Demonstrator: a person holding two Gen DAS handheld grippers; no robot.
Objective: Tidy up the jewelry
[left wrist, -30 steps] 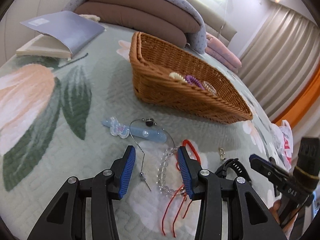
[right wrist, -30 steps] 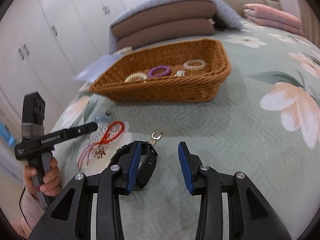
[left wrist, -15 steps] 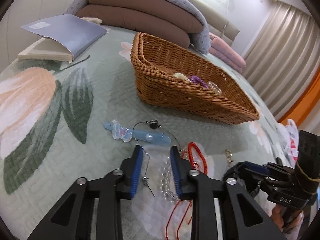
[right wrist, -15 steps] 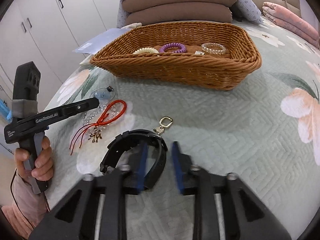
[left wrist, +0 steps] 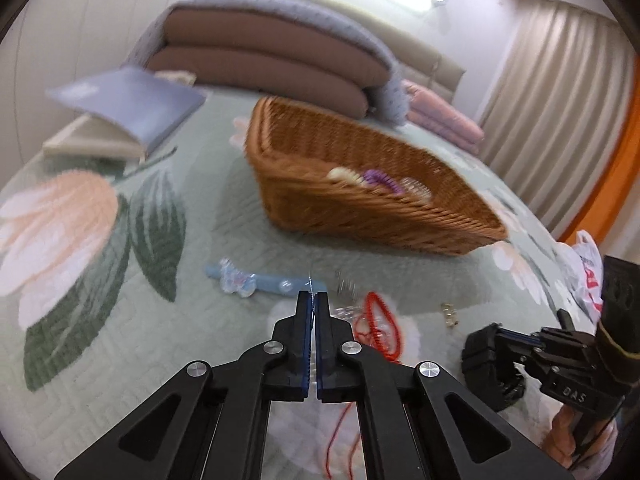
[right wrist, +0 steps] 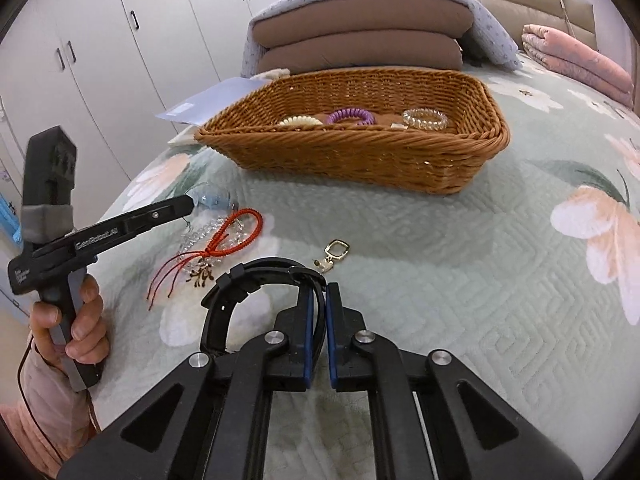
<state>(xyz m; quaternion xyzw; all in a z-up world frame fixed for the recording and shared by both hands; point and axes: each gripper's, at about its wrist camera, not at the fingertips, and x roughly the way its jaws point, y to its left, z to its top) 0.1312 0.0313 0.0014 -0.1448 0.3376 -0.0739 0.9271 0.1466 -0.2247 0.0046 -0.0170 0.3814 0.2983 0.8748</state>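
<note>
Jaws pinch curved black strap (right wrist: 256,276).

Both tools have just closed: the left tool (left wrist: 311,300) pinches the thin wire necklace (left wrist: 310,280), while the right tool (right wrist: 316,292) clamps the black watch (right wrist: 256,276) strap beside the basket (right wrist: 360,152).

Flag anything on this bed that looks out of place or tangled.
The red cord bracelet lies tangled over the clear bead bracelet, its loose ends splayed. A small gold clasp sits alone beside the black watch. The wicker basket looks tidy.
</note>
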